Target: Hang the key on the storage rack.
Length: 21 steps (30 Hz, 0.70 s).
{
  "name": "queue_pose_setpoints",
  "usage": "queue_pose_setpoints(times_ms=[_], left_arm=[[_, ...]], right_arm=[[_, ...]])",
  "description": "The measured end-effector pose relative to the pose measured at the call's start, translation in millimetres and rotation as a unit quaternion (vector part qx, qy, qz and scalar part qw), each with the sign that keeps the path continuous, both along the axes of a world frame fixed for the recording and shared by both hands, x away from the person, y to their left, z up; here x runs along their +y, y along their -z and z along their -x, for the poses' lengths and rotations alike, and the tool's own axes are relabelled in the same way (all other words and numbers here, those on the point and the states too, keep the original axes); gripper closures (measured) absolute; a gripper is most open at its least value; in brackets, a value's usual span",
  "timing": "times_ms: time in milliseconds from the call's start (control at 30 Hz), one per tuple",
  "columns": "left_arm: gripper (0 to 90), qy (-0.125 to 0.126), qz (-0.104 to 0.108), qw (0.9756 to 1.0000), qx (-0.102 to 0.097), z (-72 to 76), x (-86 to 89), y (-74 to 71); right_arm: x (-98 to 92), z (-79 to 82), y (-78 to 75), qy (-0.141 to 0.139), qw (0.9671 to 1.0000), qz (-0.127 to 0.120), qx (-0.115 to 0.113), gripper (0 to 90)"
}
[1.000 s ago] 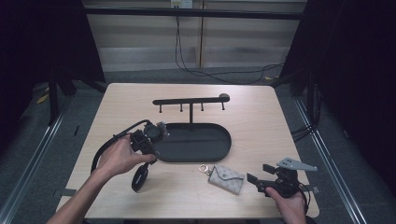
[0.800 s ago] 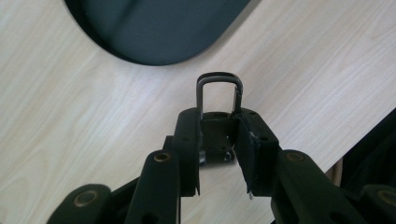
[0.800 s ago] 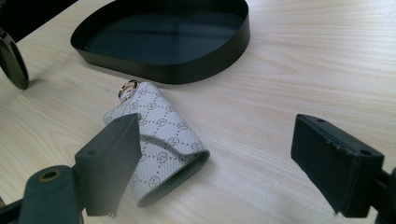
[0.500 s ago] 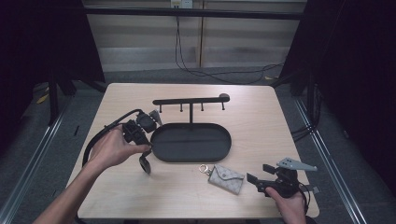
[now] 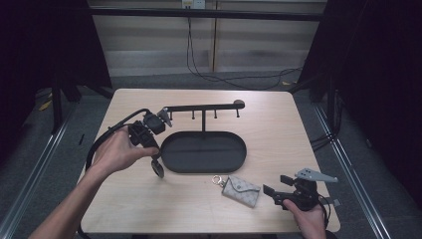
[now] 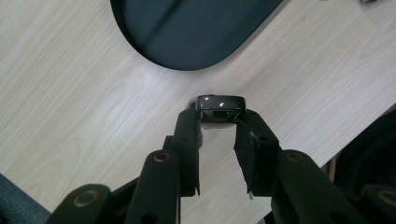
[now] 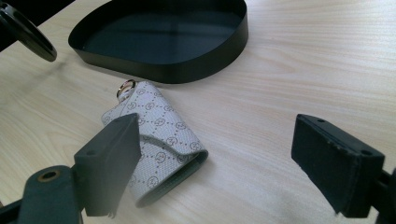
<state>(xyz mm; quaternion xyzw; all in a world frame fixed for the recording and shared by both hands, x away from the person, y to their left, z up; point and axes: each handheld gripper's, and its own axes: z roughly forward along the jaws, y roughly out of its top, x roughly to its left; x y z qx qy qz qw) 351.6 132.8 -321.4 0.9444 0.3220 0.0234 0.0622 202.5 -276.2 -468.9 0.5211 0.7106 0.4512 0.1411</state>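
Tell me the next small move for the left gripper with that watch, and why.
Probably carry the watch up toward the hook rack. The left gripper is shut on the watch's strap end, and the watch hangs clear of the table beside the black tray. The right gripper waits open by the key pouch.

The high view looks down across the whole bench [image 5: 149, 209]; both gripper views sit close, sharing the black tray [image 5: 204, 152].
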Motion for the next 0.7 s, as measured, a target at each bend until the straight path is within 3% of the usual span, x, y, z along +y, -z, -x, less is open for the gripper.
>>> queue_pose_setpoints(times_ms=[100, 233, 367, 533, 700], left_arm=[[70.8, -0.002, 0.003, 1.0000, -0.009, -1.9, -0.8, -7.9], [70.9, -0.003, 0.003, 1.0000, -0.002, -7.9, -1.8, -15.0], [70.8, -0.013, 0.025, 0.9996, 0.002, -15.0, -1.8, -22.6], [70.8, -0.021, 0.031, 0.9993, 0.008, -27.9, -4.8, -30.0], [70.8, -0.029, 0.037, 0.9989, 0.010, -37.2, -6.5, -30.3]], right_arm=[[0.0, -0.1, 0.1, 0.000, 1.0000, -0.001, 0.000, 15.6], [0.1, -0.1, 0.1, 0.000, 1.0000, 0.000, 0.001, 15.6], [0.1, -0.2, 0.2, 0.000, 1.0000, 0.001, 0.001, 15.6], [0.3, 0.2, 0.0, 0.002, 1.0000, 0.001, 0.000, 15.7], [0.5, 0.5, -0.3, 0.002, 1.0000, 0.001, 0.000, 15.6]])
